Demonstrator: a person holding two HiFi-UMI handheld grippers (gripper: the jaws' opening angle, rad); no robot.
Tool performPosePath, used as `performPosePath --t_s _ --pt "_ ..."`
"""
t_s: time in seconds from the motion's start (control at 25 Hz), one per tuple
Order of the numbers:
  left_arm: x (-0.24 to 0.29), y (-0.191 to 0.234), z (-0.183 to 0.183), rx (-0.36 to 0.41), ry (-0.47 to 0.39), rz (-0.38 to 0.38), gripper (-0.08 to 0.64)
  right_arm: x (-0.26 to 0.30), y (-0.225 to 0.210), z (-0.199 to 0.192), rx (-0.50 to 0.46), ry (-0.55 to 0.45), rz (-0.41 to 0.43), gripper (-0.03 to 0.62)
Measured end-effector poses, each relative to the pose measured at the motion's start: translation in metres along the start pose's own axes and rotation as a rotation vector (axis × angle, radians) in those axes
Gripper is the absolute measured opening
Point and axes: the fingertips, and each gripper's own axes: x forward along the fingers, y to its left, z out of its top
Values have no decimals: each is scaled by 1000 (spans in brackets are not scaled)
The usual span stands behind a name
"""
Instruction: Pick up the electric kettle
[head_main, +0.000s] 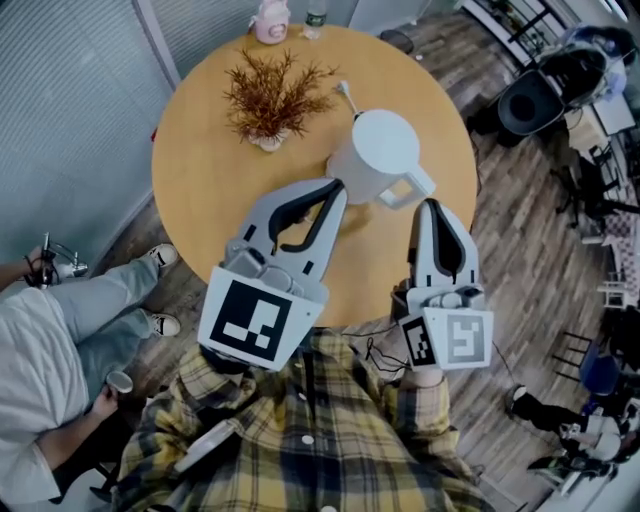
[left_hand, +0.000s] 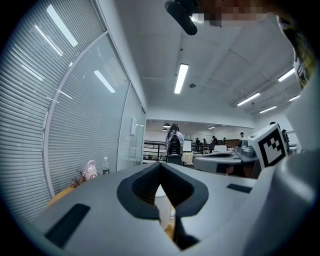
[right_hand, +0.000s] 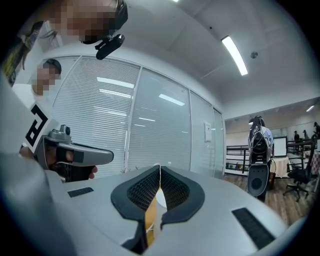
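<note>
The white electric kettle stands on the round wooden table, right of centre, with its handle turned toward me. My left gripper is shut and empty, its tips just left of the kettle's base. My right gripper is also shut and empty, its tips close to the handle's near right side. In the left gripper view the jaws meet at the tip, and a strip of the white kettle shows through the gap behind them. The right gripper view shows closed jaws with a sliver of the kettle behind.
A dried plant in a small vase stands at the table's middle left. A pink bottle and a water bottle sit at the far edge. A seated person is at the left; office chairs stand at the right.
</note>
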Motion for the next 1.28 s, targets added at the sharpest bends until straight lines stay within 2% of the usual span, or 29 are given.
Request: performPosePath --t_s 0.2,0.52,1.04,1.08,1.16,1.28 --pt "-2 -6 6 -3 8 2 2 -6 -5 5 8 3 -10 32" --pt "4 5 5 1 6 -19 2 2 -12 -7 3 13 -82 34" --pt "19 28 -22 -12 33 -20 2 13 -34 -42 25 28 -187 39" --pt "21 28 -24 -14 35 -21 2 14 -36 -46 27 34 -189 45" --pt "25 27 -28 -18 40 -25 2 17 -41 -53 30 50 -193 100" --pt "33 26 -35 -13 50 -33 2 20 -53 -65 16 65 -229 128"
